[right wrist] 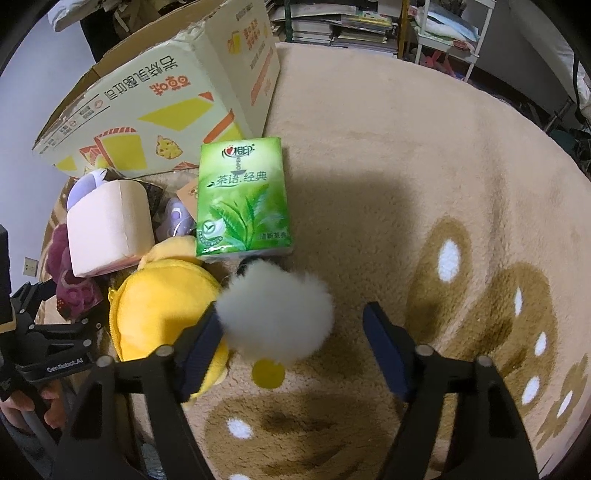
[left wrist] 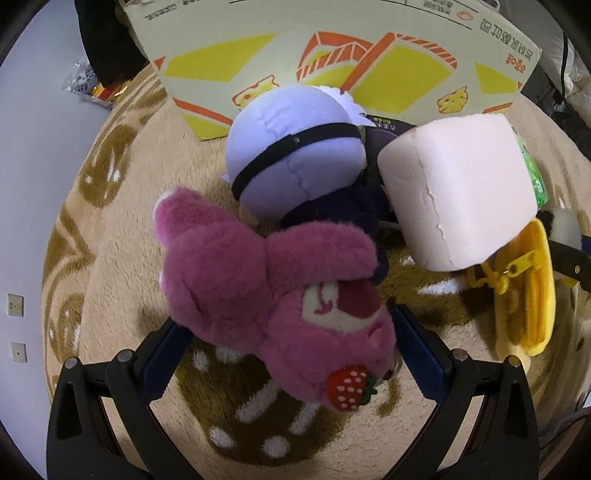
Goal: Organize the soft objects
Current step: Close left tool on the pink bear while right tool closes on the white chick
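A pink plush bear (left wrist: 266, 295) with a strawberry charm lies on the rug between the wide-apart fingers of my left gripper (left wrist: 284, 347), which is open. Behind it sit a lavender-headed doll (left wrist: 291, 144) and a pale pink tissue roll (left wrist: 458, 188). A yellow plush pouch (left wrist: 524, 291) lies to the right; it also shows in the right wrist view (right wrist: 162, 314). My right gripper (right wrist: 295, 343) is open around a white fluffy pompom (right wrist: 277, 314), whose left side touches the left finger. A green tissue pack (right wrist: 243, 195) lies beyond it.
A large cardboard box (right wrist: 155, 103) with yellow and orange print stands behind the pile; it also shows in the left wrist view (left wrist: 332, 62). The beige rug (right wrist: 424, 166) with brown patterns extends to the right. Shelves with books stand at the back right (right wrist: 351, 26).
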`<state>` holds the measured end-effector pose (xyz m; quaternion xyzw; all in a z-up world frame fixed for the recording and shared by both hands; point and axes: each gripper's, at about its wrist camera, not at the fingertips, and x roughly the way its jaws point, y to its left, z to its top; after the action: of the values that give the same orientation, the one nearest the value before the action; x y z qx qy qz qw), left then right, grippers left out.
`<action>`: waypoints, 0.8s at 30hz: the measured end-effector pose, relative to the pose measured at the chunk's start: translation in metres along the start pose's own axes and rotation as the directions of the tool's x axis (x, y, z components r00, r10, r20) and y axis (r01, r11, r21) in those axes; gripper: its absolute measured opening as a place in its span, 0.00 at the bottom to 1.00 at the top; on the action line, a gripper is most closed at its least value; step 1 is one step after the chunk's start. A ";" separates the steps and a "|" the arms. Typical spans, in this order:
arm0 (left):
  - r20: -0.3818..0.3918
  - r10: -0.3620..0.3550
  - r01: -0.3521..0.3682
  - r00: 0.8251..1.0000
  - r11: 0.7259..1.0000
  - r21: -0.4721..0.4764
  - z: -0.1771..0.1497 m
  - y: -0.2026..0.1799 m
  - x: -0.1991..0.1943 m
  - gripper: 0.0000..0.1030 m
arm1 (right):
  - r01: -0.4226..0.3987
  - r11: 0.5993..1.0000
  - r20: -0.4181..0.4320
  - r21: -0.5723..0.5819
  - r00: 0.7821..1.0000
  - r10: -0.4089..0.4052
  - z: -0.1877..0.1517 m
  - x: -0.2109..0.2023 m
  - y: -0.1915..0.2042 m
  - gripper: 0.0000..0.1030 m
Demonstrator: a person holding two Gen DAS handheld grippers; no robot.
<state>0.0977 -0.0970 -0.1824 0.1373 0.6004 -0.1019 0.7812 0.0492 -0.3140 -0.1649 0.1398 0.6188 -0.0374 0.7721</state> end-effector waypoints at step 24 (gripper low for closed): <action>0.057 -0.041 0.042 0.998 0.999 -0.030 -0.007 0.007 -0.011 0.75 | -0.016 0.998 -0.017 -0.064 1.000 0.015 0.000 0.019 0.022 0.34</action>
<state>0.0911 -0.0882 -0.1723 0.1098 0.5824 -0.1126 0.7975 0.0589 -0.2912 -0.1798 0.1198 0.6250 -0.0104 0.7713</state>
